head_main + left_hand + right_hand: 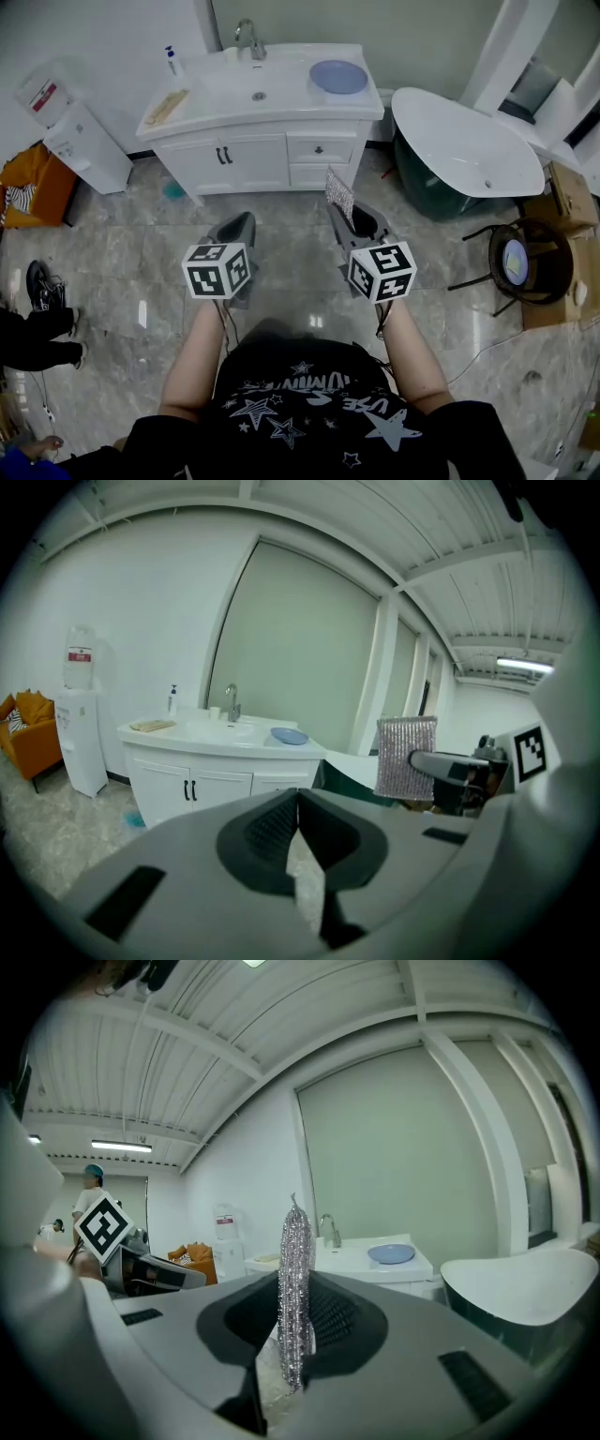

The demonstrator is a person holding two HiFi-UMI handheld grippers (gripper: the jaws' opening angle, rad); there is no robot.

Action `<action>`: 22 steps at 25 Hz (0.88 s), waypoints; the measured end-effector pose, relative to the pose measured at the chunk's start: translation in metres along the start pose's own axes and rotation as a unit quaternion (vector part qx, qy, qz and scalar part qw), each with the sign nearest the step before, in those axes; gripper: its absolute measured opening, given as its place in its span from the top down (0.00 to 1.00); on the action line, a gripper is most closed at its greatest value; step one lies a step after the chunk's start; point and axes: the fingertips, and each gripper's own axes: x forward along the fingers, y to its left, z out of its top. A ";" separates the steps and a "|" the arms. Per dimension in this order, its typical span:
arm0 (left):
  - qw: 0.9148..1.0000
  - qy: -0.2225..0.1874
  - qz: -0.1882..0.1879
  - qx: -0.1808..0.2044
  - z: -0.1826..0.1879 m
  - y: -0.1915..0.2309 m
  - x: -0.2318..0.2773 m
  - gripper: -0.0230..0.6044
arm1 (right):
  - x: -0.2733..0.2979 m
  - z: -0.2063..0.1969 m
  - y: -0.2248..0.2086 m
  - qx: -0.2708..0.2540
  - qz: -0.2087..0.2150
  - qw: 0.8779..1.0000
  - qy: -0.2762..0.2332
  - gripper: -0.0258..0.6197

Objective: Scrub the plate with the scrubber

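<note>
A blue plate (338,76) lies on the right end of the white vanity counter (211,101), beside the basin; it also shows far off as the plate (289,735) and the plate (391,1253). My right gripper (345,208) is shut on a flat silver scrubber (338,196), which stands upright between the jaws as the scrubber (295,1299). My left gripper (237,228) is shut with nothing in it, its jaws meeting at the left gripper (298,803). Both are held over the floor, well short of the vanity. The scrubber (406,757) is seen flat-on from the left.
A faucet (249,39), a small bottle (172,60) and a tan cloth (167,105) sit on the counter. A white tub (464,145) stands at the right, a water dispenser (77,136) at the left, a round stool (523,260) far right. Someone's legs (36,330) show at the left edge.
</note>
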 end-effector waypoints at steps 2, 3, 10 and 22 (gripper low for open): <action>1.000 -0.001 0.001 0.005 0.001 -0.001 0.003 0.94 | 0.002 -0.003 -0.004 0.004 0.001 1.000 0.002 0.83; 1.000 -0.002 0.001 0.004 0.002 0.000 0.005 0.94 | 0.004 -0.005 -0.006 0.006 0.001 1.000 0.004 0.83; 1.000 0.009 0.000 -0.010 0.003 0.024 0.035 0.94 | 0.033 -0.018 -0.030 0.028 -0.012 0.999 0.021 0.83; 1.000 0.015 -0.017 -0.010 0.061 0.098 0.151 0.94 | 0.146 -0.014 -0.099 0.034 -0.057 0.997 0.051 0.83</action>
